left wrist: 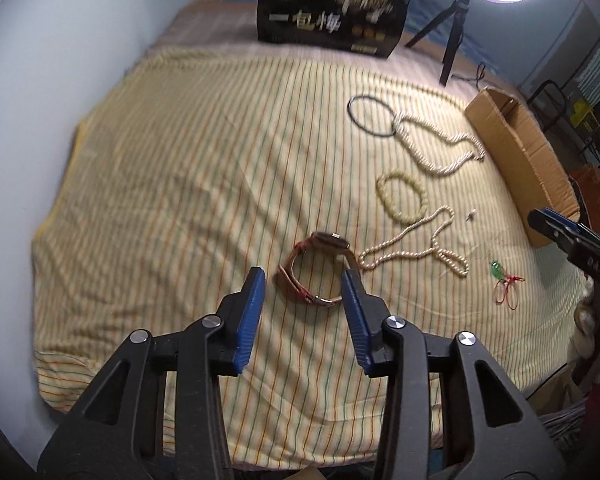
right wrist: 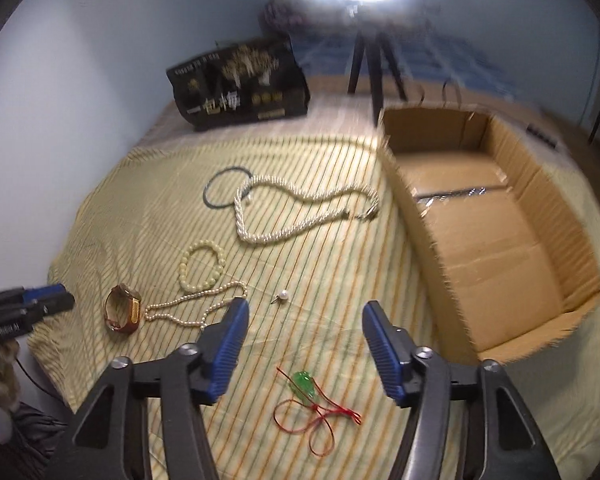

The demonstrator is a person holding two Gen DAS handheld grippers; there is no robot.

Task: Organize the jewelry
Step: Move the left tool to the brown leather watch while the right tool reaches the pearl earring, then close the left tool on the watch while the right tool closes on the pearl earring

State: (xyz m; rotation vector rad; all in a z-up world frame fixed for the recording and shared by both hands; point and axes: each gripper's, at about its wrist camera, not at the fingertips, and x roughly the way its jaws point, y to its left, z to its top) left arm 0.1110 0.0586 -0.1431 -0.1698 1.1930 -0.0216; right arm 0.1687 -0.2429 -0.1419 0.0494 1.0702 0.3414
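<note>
Jewelry lies on a striped yellow cloth [left wrist: 180, 184]. A brown-strapped watch [left wrist: 320, 268] sits just beyond my open, empty left gripper [left wrist: 306, 280]; it also shows in the right wrist view [right wrist: 123, 314]. My right gripper [right wrist: 304, 312] is open and empty above a green pendant on red cord [right wrist: 306, 390]. A thin pearl necklace [right wrist: 188, 304], a cream bead bracelet [right wrist: 202, 266], a thick twisted pearl necklace [right wrist: 300, 212], a dark ring band [right wrist: 220, 192] and a small pearl earring [right wrist: 283, 297] lie spread out. An open cardboard box [right wrist: 500, 240] stands at the right.
A black printed box [left wrist: 332, 8] stands at the far edge of the cloth. A ring light on a tripod [left wrist: 456, 36] stands behind. A pale blue wall [left wrist: 40, 100] runs along the left. The right gripper shows at the left wrist view's right edge [left wrist: 572, 240].
</note>
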